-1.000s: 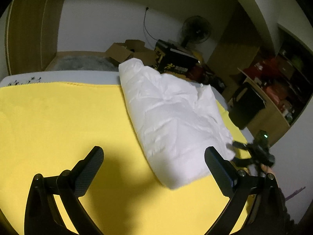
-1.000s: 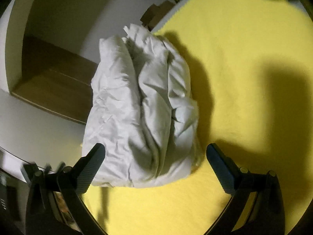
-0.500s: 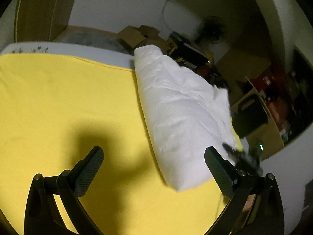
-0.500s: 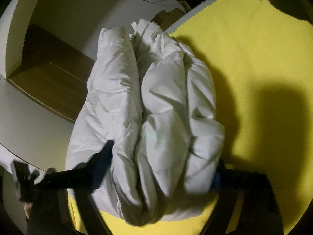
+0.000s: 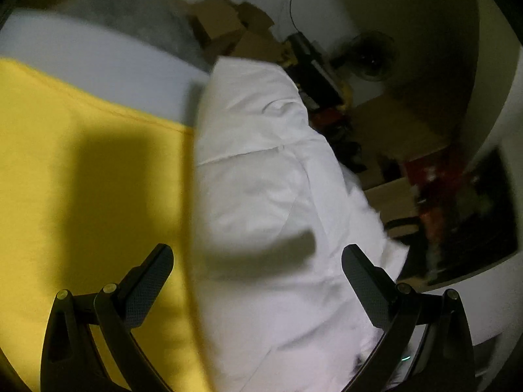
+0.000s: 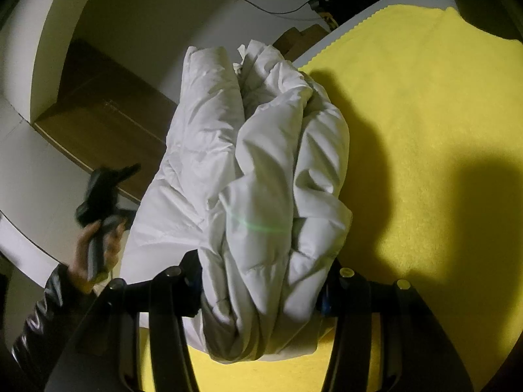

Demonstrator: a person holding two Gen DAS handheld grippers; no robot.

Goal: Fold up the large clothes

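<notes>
The right gripper [image 6: 261, 277] has its jaws closing around the near end of the white padded garment [image 6: 258, 176]; the thick folded bundle fills the gap between them and both fingers press into its sides, so it is clenched on the cloth. From that grip the garment runs away toward twelve o'clock in the right wrist view, bunched in three long puffy rolls, with its far end at the edge of the yellow cover [image 6: 425, 130]. The cover spreads from one to five o'clock of the bundle, carrying dark shadows. At nine o'clock of the grip a hand [image 6: 94, 248] in a dark shiny sleeve [image 6: 42, 320] holds the left gripper [image 6: 130, 170], which shows only as a dark blur beside the garment's left flank.

In the left wrist view the left gripper [image 5: 258, 281] is released: its two fingers stand wide apart, with nothing pressed between them. The left finger [image 5: 147, 290] hangs over the yellow cover [image 5: 65, 196], the right finger [image 5: 366, 287] over the garment [image 5: 261, 179]. The garment lies from six o'clock up to twelve o'clock in this blurred view, along the cover's right edge. Beyond it, at twelve to one o'clock, stand cardboard boxes [image 5: 235, 29] and a fan [image 5: 372, 55] against a pale wall; cluttered shelves [image 5: 457, 202] sit at three o'clock.
</notes>
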